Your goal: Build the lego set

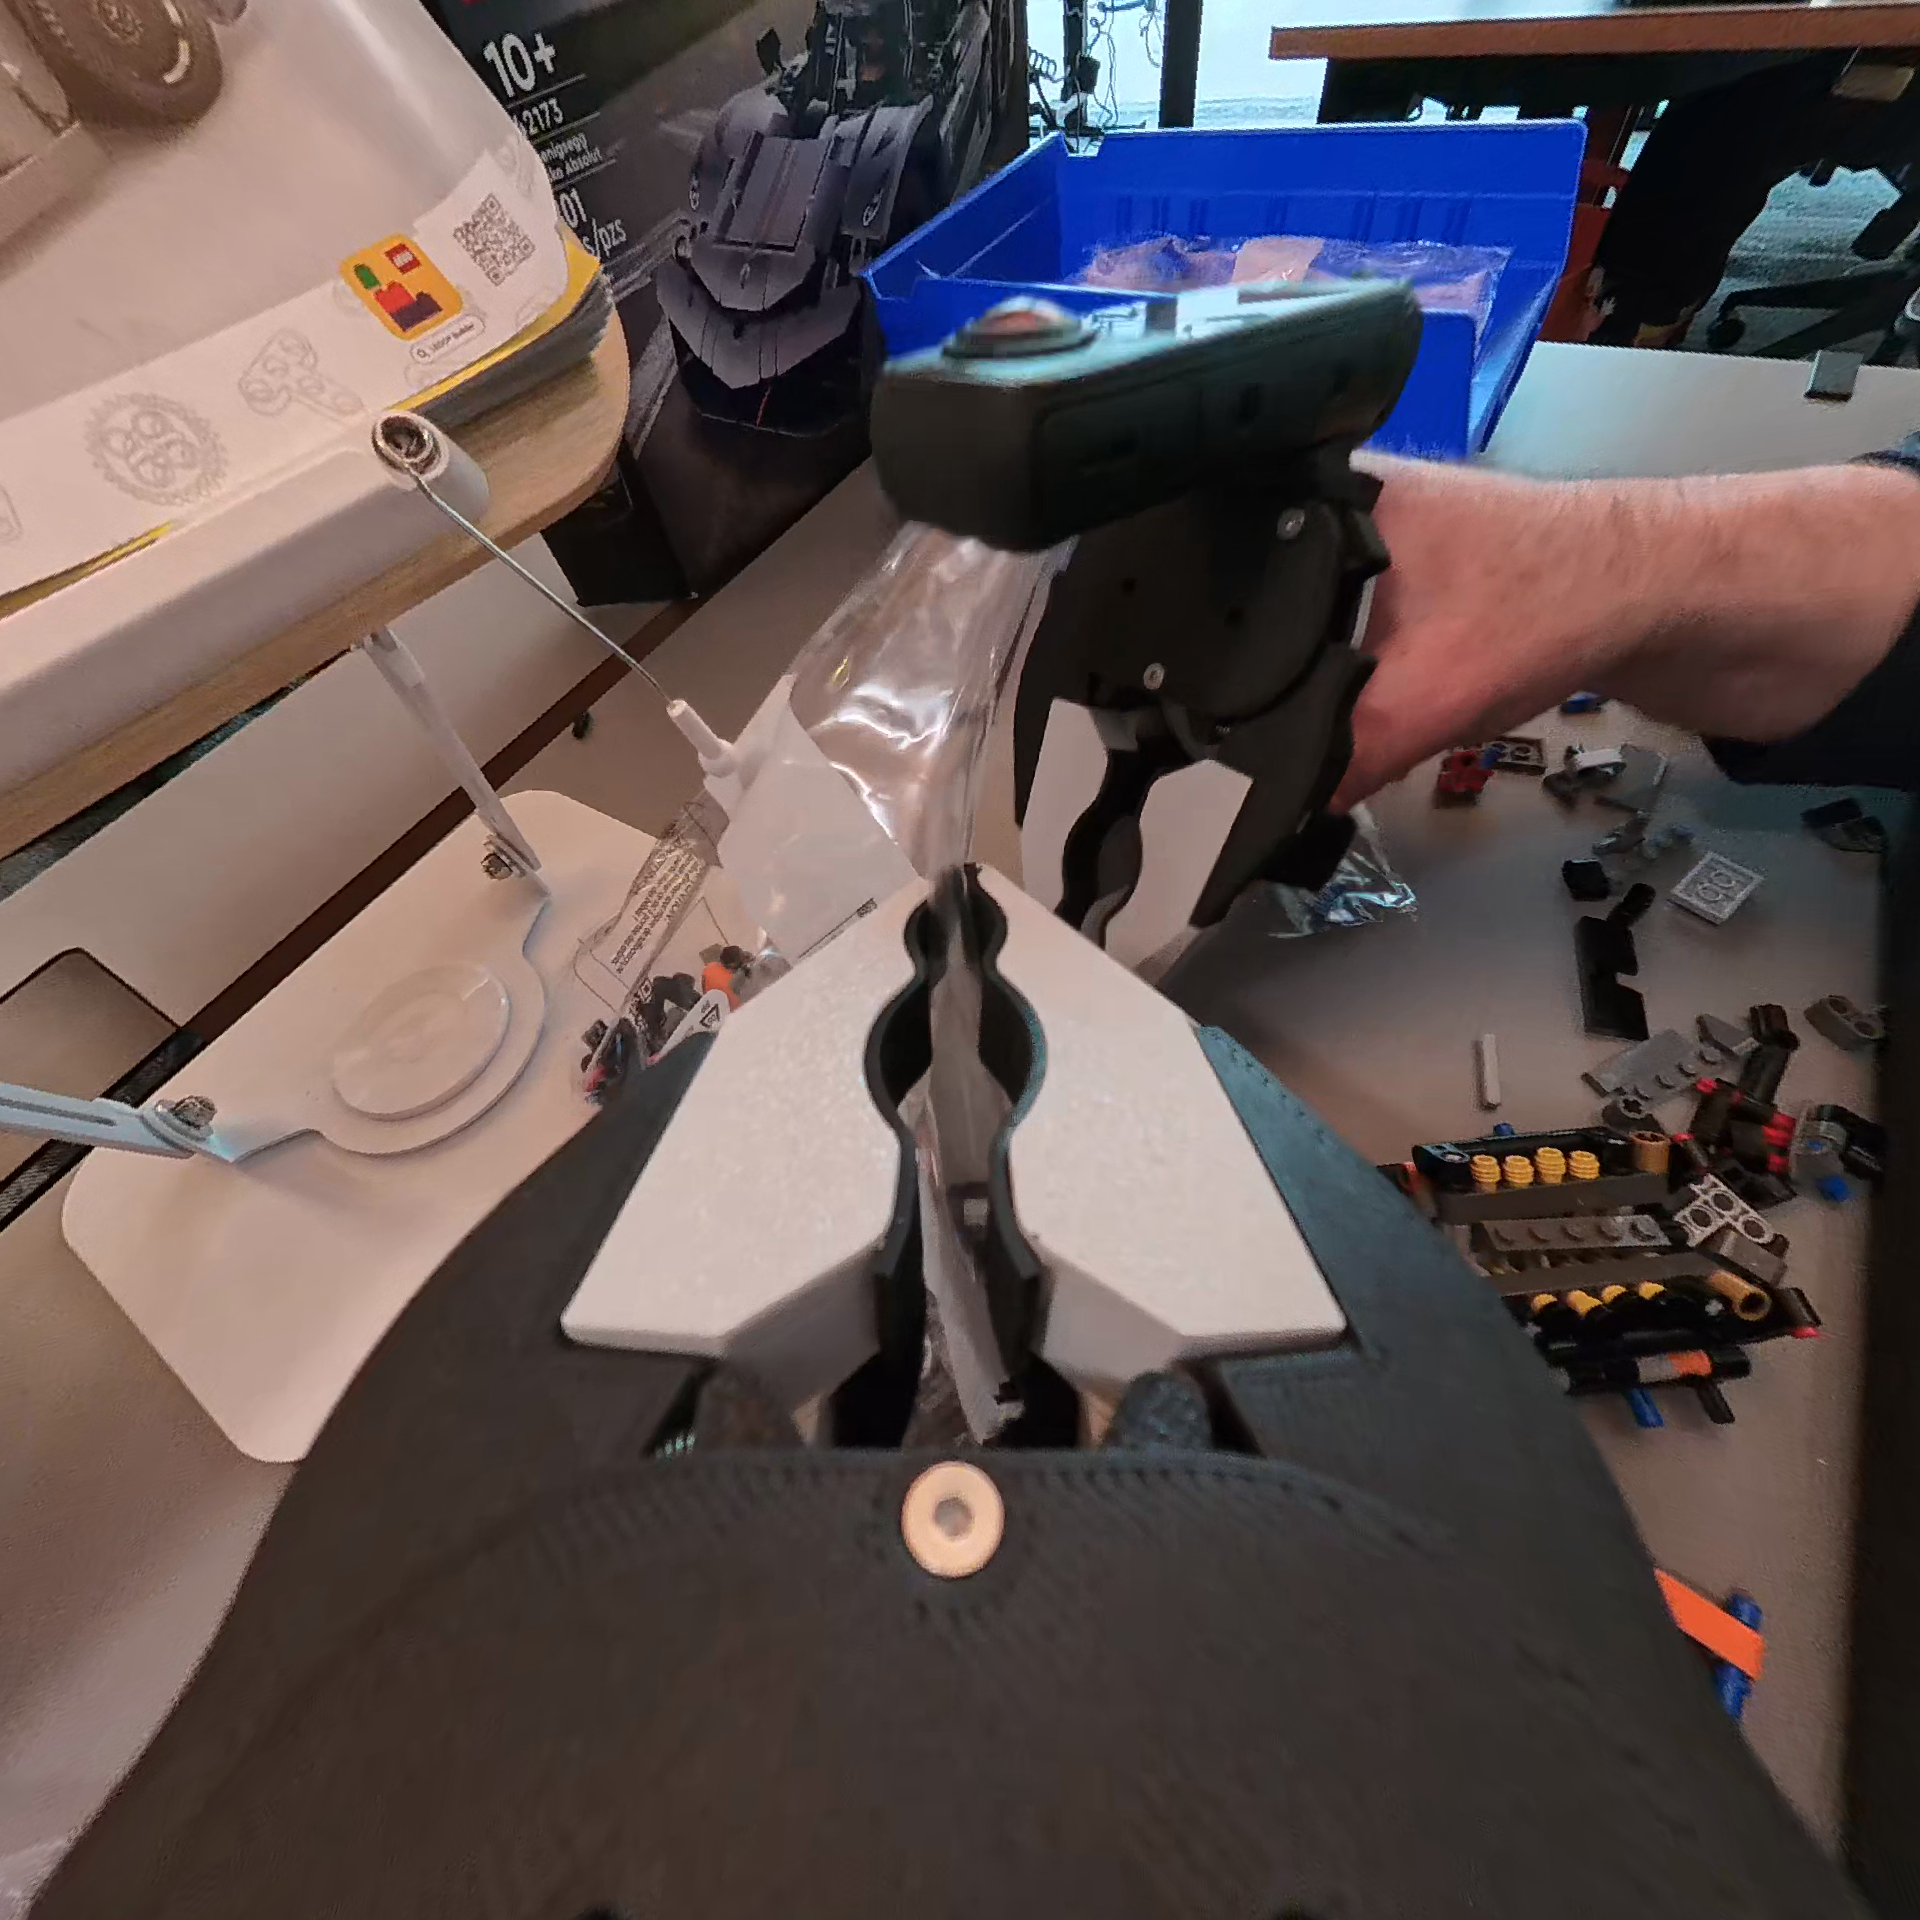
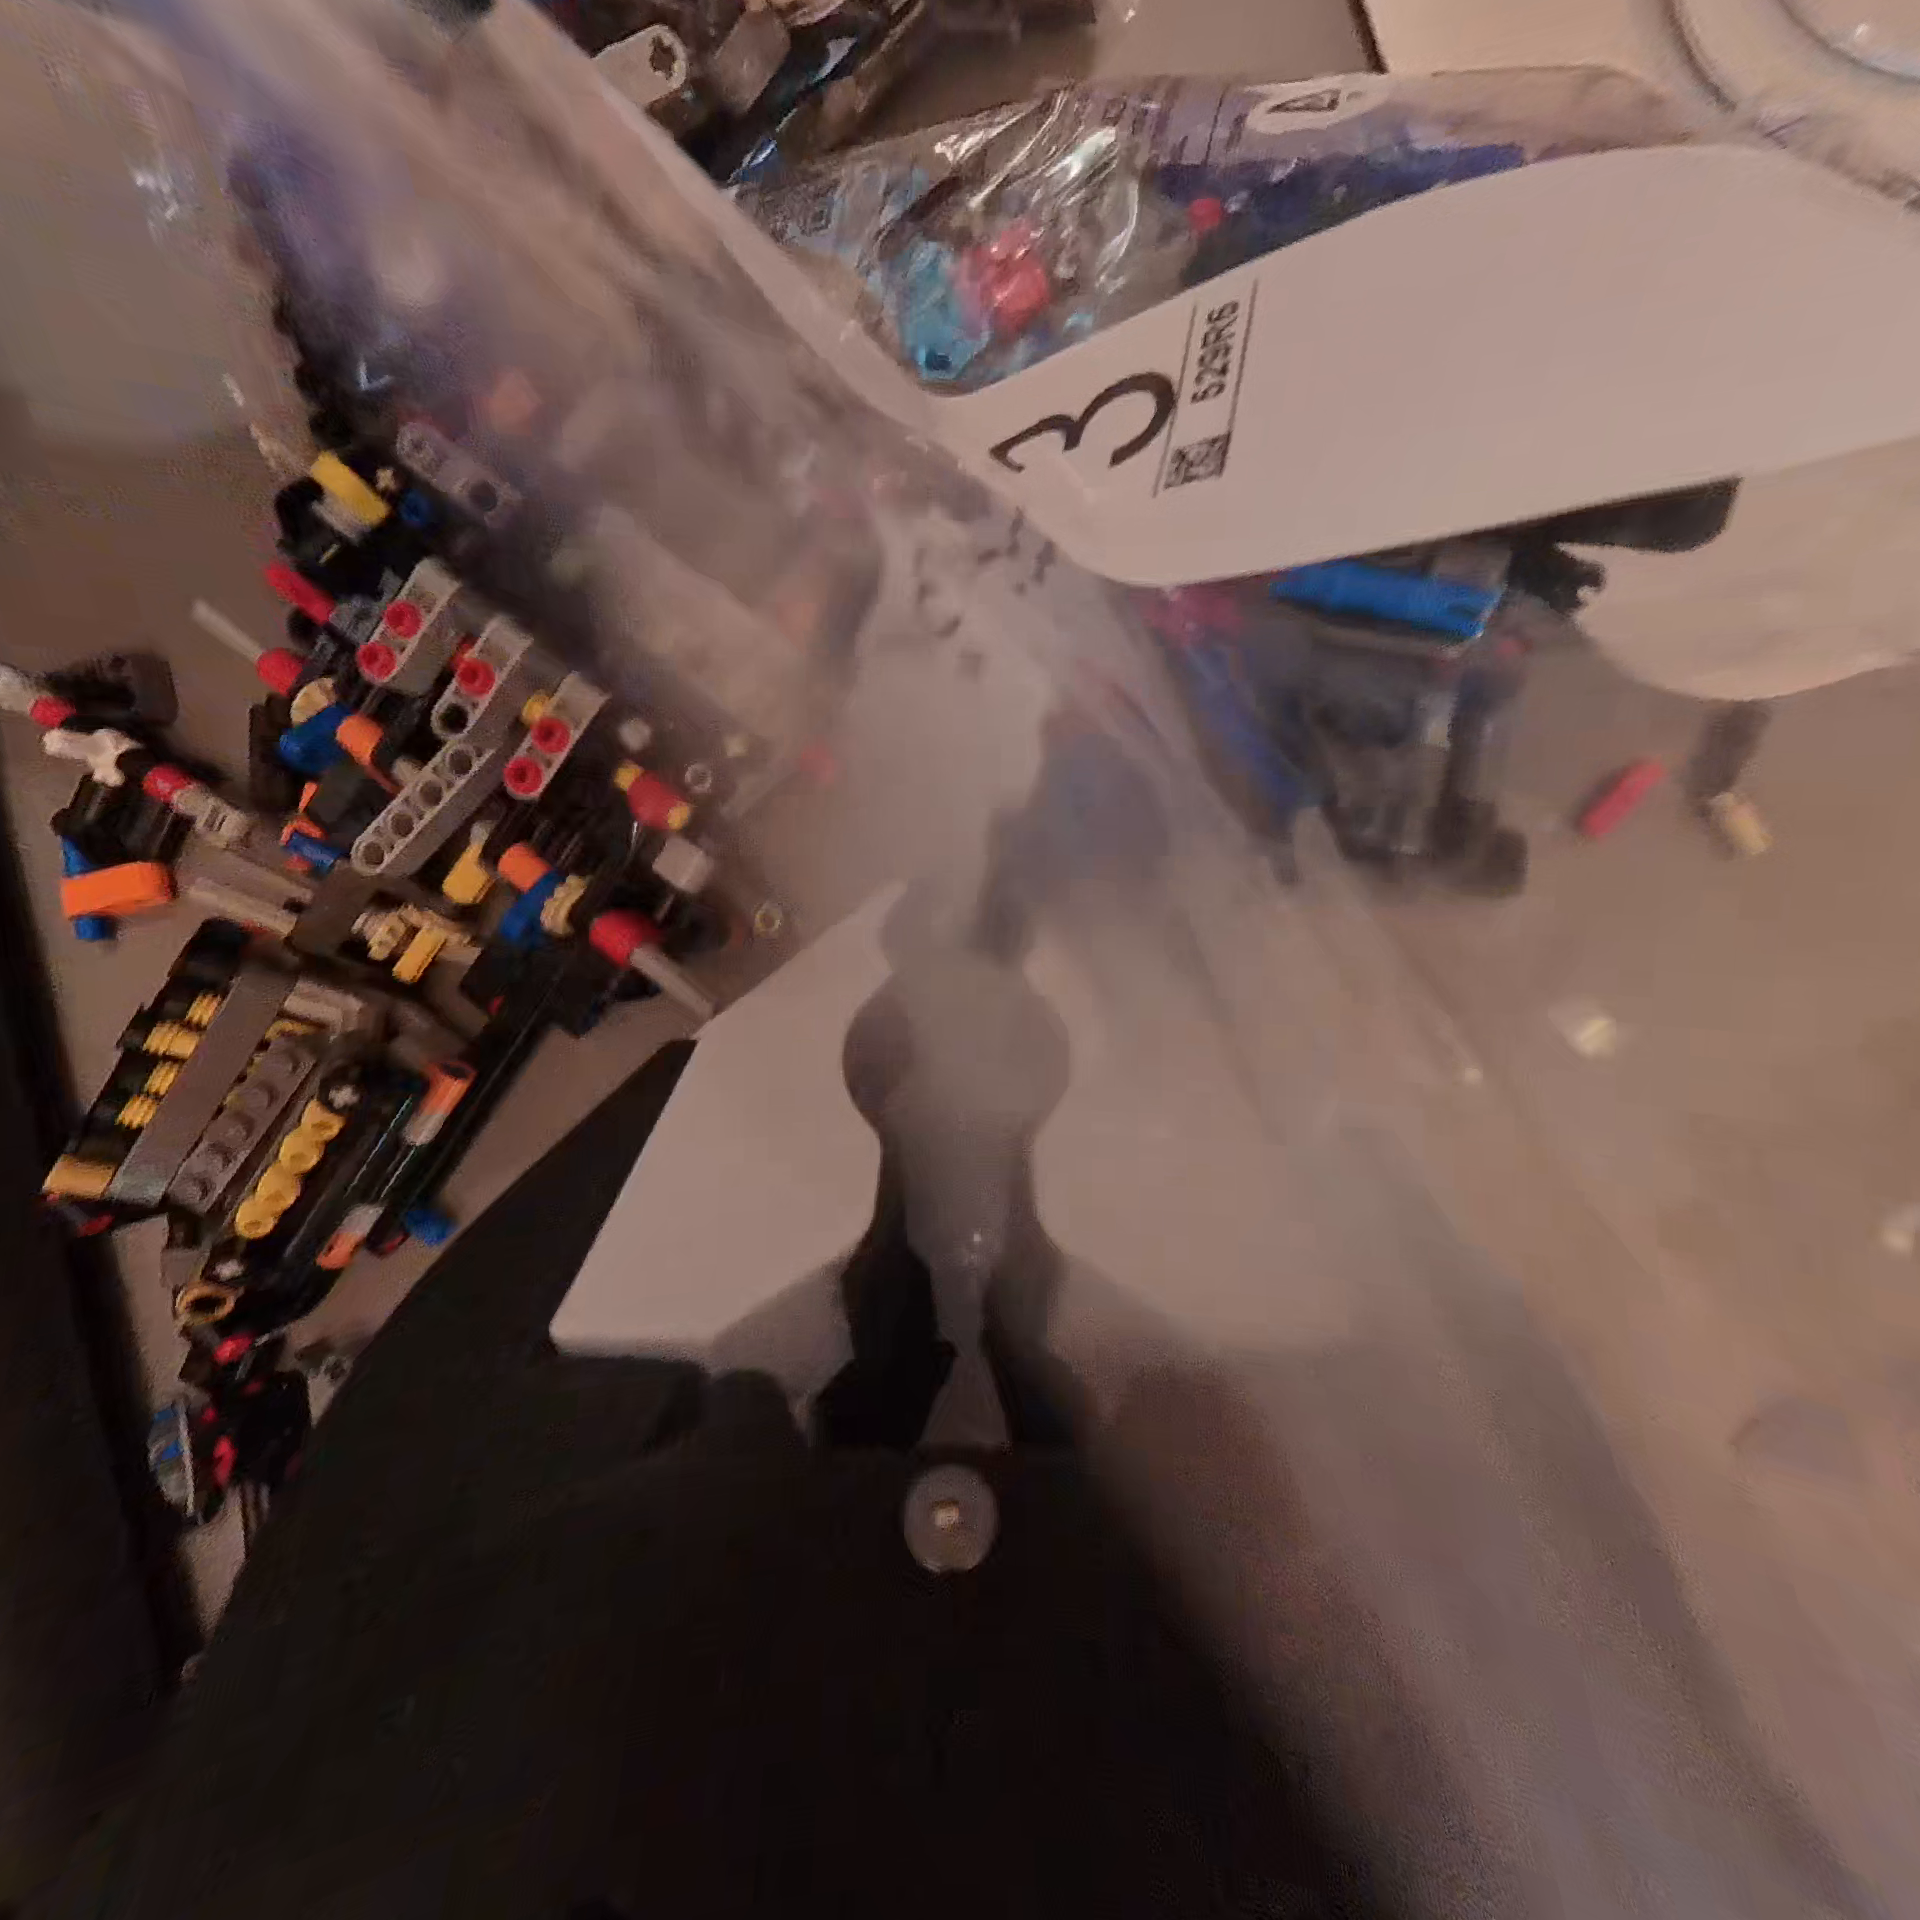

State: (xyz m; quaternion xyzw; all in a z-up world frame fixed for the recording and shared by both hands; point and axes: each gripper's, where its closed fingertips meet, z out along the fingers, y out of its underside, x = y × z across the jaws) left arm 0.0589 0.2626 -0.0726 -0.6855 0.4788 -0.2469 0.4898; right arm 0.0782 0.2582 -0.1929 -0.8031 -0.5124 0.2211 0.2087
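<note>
**Kid:** Grey table (image 1: 1351, 997), and a blue bin (image 1: 1507, 208) at the back. What has the left gripper (image 1: 961, 904) got?

**Helper:** Its fingers are squeezed tight on a clear plastic bag (image 1: 914, 665) of Lego bits.

**Kid:** And the right gripper (image 1: 1158, 883)?

**Helper:** A hand (image 1: 1538, 623) holds it beside the bag. Its fingers look parted (its own camera is foggy behind plastic).

**Kid:** Where's the Lego?

**Helper:** The half-built model (image 1: 1600, 1247) lies on the table to the right, with loose pieces (image 1: 1662, 914) around it. An instruction book (image 1: 260, 312) sits on a stand at the left.
</note>
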